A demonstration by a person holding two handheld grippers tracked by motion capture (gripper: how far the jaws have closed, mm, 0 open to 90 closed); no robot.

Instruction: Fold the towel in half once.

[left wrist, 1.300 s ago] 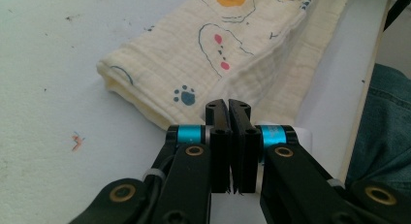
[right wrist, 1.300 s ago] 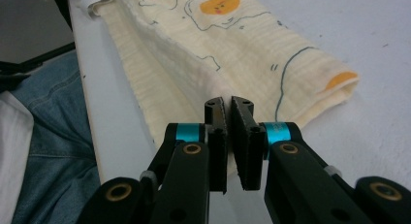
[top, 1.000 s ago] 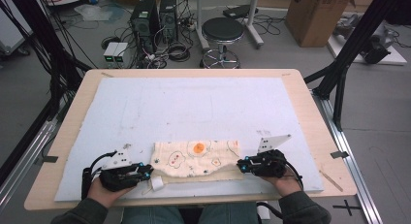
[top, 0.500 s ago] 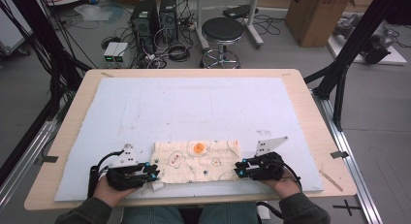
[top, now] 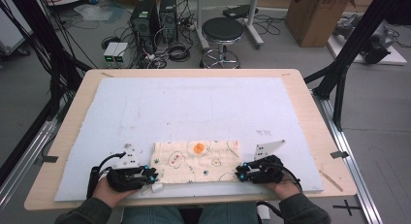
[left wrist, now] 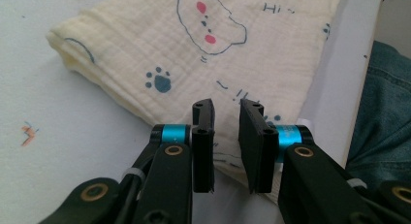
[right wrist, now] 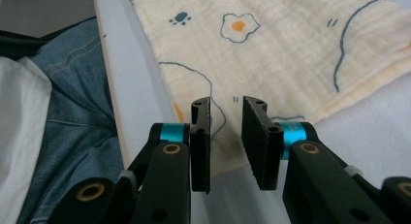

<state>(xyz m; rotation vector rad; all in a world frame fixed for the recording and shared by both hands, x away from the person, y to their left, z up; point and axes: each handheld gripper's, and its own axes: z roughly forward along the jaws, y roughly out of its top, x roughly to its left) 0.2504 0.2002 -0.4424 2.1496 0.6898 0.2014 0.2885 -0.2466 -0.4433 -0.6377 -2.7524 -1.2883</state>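
Along the near edge of the white foam-covered table [top: 194, 103] I see the folded cream muslin cloth with printed cartoons [top: 196, 161]. My left gripper [left wrist: 227, 145] and right gripper [right wrist: 228, 142] hover at its near corners, jaws slightly spread, pinching nothing.

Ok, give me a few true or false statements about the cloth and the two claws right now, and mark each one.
1. The folded cloth lies near the person's edge of the white mat. True.
2. The cloth is plain dark blue. False: it is cream with small prints, among them a fried egg and paw marks.
3. The left claw has its jaws apart with a gap between them, above the cloth's near edge. True.
4. The right claw holds the cloth lifted off the mat. False: the cloth lies flat and the jaws stand apart over its corner.
5. A cup stands on the cloth. False: nothing stands on it.
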